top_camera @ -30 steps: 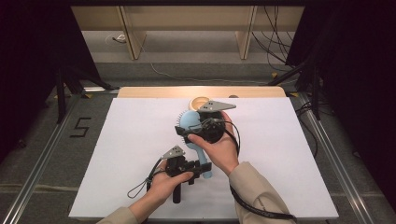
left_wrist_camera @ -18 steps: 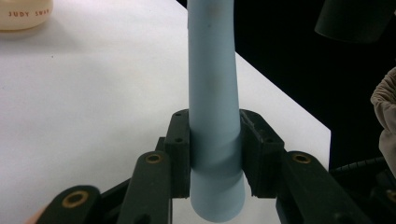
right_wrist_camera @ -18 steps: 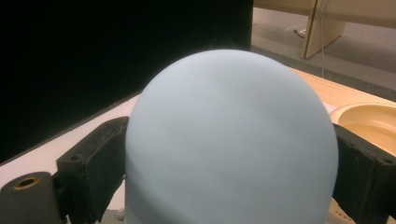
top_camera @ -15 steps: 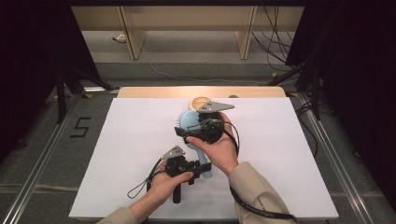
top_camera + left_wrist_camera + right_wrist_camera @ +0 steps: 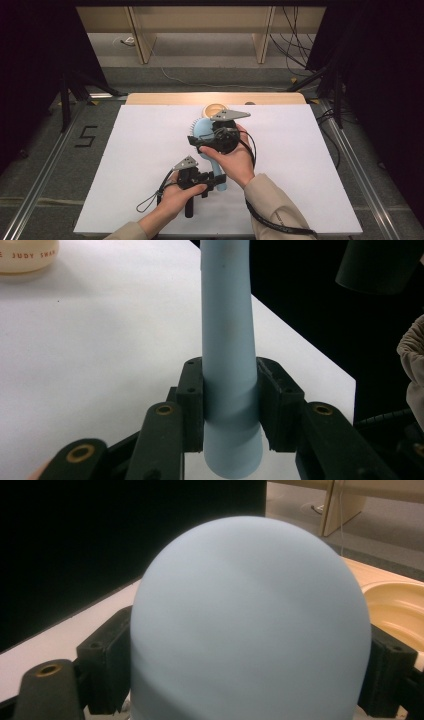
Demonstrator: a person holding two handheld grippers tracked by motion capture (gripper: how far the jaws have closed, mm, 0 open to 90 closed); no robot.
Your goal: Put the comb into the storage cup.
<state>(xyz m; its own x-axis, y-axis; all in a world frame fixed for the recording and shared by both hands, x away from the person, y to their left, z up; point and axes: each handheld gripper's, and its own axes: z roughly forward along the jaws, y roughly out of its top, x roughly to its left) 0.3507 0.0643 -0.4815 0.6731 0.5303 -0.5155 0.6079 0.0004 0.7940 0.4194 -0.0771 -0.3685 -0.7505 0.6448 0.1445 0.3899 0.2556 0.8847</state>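
My left fingers (image 5: 230, 405) clamp the stiff, light, likely slippery blue hairbrush (image 5: 227, 340) at its handle; my right fingers (image 5: 250, 675) have just been closing around its broad head.

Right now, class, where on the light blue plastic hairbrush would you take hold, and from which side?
Grip the light blue plastic hairbrush low on its narrow round handle, coming from the near end, as the left gripper does. The handle fits between the jaws; the wide domed head spreads the right gripper, whose jaws have just been closing, far apart.
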